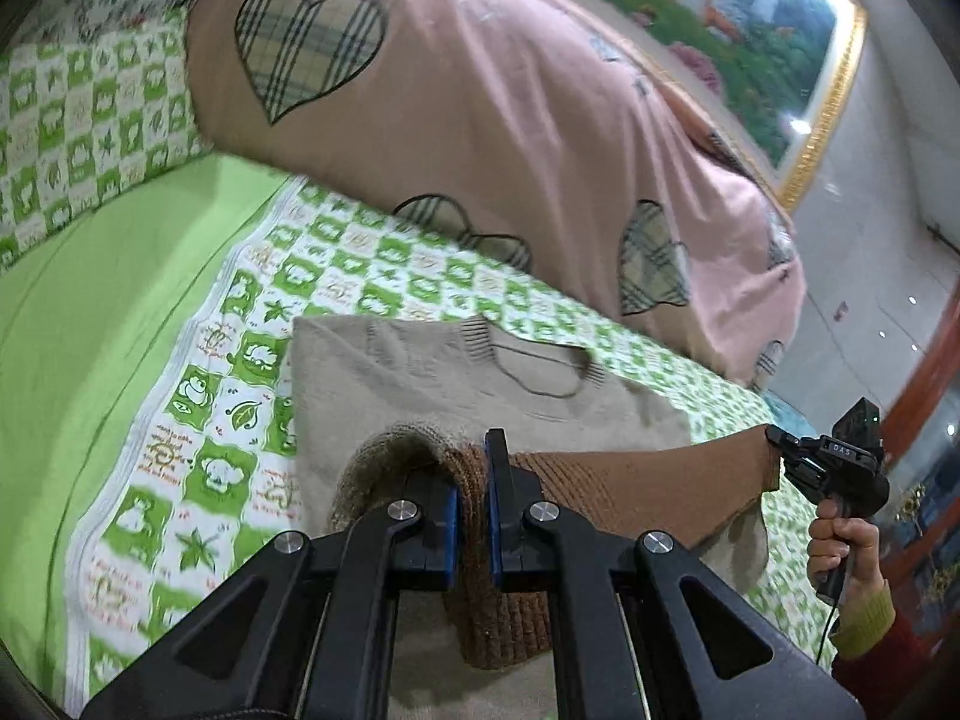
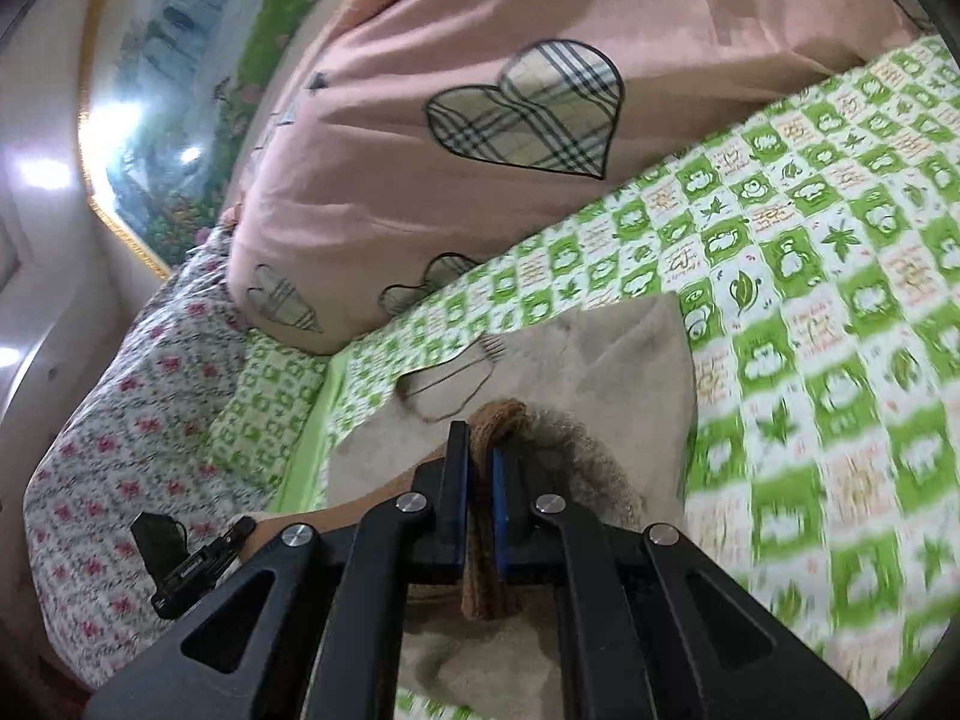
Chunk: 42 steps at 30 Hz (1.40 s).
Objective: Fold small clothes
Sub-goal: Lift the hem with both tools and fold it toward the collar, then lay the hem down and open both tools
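Here, the left gripper (image 1: pixel 472 516) and the right gripper (image 2: pixel 478 507), two in all, each pinch the brown ribbed hem of one beige sweater (image 1: pixel 420 378), lifted over the green checkered bedsheet (image 1: pixel 252 360) near one pink quilt (image 1: pixel 480 120).

Left claw (image 1: pixel 472 480): clamped on sweater (image 1: pixel 420 372) hem.
Right claw (image 1: pixel 774 441): pinching the other corner.
Bed (image 1: pixel 198 420): green checked sheet.
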Available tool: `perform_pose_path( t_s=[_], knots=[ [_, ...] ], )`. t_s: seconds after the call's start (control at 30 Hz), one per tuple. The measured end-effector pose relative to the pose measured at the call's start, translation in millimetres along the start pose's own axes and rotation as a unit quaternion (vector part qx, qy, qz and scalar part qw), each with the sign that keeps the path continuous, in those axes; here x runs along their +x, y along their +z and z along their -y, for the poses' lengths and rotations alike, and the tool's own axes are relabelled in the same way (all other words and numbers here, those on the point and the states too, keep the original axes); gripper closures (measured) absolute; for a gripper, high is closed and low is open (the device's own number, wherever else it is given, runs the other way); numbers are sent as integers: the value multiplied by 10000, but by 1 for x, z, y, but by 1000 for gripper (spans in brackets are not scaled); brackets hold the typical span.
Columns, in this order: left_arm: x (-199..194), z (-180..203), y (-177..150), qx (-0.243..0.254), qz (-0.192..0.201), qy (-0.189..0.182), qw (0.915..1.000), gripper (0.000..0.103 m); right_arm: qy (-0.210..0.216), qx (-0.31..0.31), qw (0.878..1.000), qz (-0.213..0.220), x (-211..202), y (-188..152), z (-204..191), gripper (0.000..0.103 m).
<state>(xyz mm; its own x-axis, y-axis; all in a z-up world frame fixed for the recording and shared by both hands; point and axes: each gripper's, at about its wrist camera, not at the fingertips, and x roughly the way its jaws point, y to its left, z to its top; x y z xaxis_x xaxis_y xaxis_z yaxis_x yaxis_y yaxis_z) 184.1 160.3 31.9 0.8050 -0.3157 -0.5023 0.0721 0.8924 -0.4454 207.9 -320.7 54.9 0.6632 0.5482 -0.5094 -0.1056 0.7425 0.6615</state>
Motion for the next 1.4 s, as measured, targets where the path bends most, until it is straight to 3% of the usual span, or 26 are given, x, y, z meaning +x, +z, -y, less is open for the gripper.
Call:
perform_pose_path(
  t_s=[0.27, 0.4, 0.47, 0.5, 0.57, 0.7, 0.8, 0.97, 1.03, 1.1, 1.17, 1.23, 1.27, 1.33, 1.4],
  knots=[
    [66, -25, 11, -127, -356, 450, 9983, 97, -708, -183, 9969, -285, 60, 15, 20, 95],
    [87, -36, 5, -234, -639, 569, 9961, 91, -994, -150, 9941, -410, 75, 13, 30, 93],
    [82, -36, 1, -267, -647, 537, 9961, 89, -1137, -68, 9923, -484, 74, 11, 34, 85],
    [75, -34, -4, -249, -643, 537, 9962, 81, -1158, -50, 9922, -462, 69, 10, 34, 81],
    [62, -26, -13, -142, -669, 510, 9964, 76, -1237, -92, 9920, -221, 49, 8, 31, 66],
    [40, 4, -43, 114, -836, 85, 9964, 66, -1094, -590, 9922, -23, 17, -8, 4, 66],
    [54, 40, -67, 482, -1326, -329, 9894, 65, -511, -1460, 9851, -749, 31, -37, -32, 66],
    [96, 75, -73, 1053, -1789, -425, 9773, 65, -48, -2681, 9296, -2527, 102, -83, -73, 66],
    [109, 70, -58, 1091, -1802, -355, 9769, 66, -314, -2843, 9186, -2726, 132, -78, -69, 66],
    [118, 58, -39, 1122, -1662, -133, 9796, 66, -288, -2625, 9213, -2853, 151, -61, -56, 69],
    [127, 35, -18, 998, -1541, 342, 9824, 69, -560, -2348, 9344, -2620, 166, -32, -35, 71],
    [134, 1, 3, 555, -1385, 604, 9870, 71, -1154, -2077, 9463, -2190, 172, -4, -15, 72],
    [135, -13, 11, 320, -1332, 541, 9891, 76, -1399, -1766, 9554, -1911, 172, 13, -1, 75],
    [132, -37, 23, -107, -1119, 550, 9921, 76, -1332, -1150, 9739, -1431, 165, 34, 20, 76],
    [124, -52, 31, -386, -895, 644, 9931, 76, -1392, -630, 9841, -910, 151, 47, 33, 76]
  ],
)
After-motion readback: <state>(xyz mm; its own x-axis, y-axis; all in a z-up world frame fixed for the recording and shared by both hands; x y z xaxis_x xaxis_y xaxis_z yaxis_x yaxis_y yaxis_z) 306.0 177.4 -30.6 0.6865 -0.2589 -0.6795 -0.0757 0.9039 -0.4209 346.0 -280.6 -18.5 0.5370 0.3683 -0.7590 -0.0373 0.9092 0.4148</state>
